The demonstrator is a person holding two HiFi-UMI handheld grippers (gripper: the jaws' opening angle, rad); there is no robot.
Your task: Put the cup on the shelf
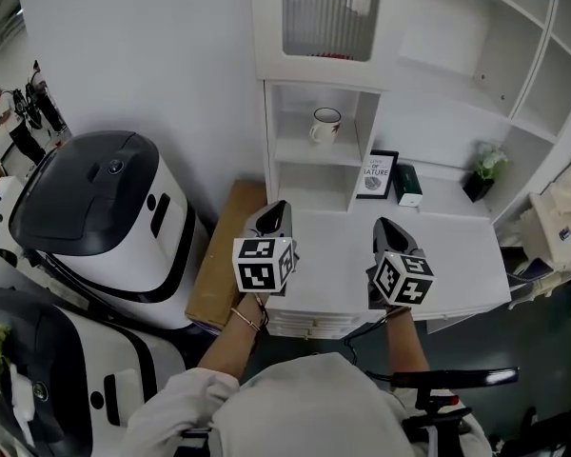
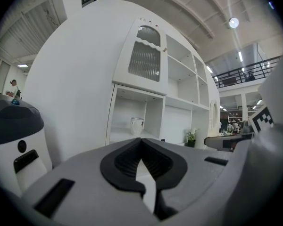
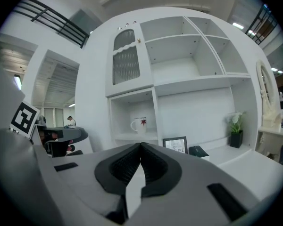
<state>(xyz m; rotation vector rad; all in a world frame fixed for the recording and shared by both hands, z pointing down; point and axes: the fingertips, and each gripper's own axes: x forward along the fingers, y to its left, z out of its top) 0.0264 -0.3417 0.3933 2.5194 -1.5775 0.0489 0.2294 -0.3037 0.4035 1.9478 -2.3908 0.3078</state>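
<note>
Cup [image 1: 325,125]: upright on the shelf [image 1: 309,150], upper centre of frame, handle left.
Left gripper [image 1: 277,208]: jaws pressed together, empty.
Right gripper [image 1: 382,225]: jaws pressed together, empty.
Bearing: Cup well ahead, between both; neither clearly nearer.

Both grippers closed and empty

The left gripper [image 1: 272,213] and right gripper [image 1: 386,229] point forward side by side, near level, jaws together.

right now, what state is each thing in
cup: upright, on the shelf
left claw: shut, empty
right claw: shut, empty
glass cabinet door: closed
picture frame: standing upright
potted plant: upright
</note>
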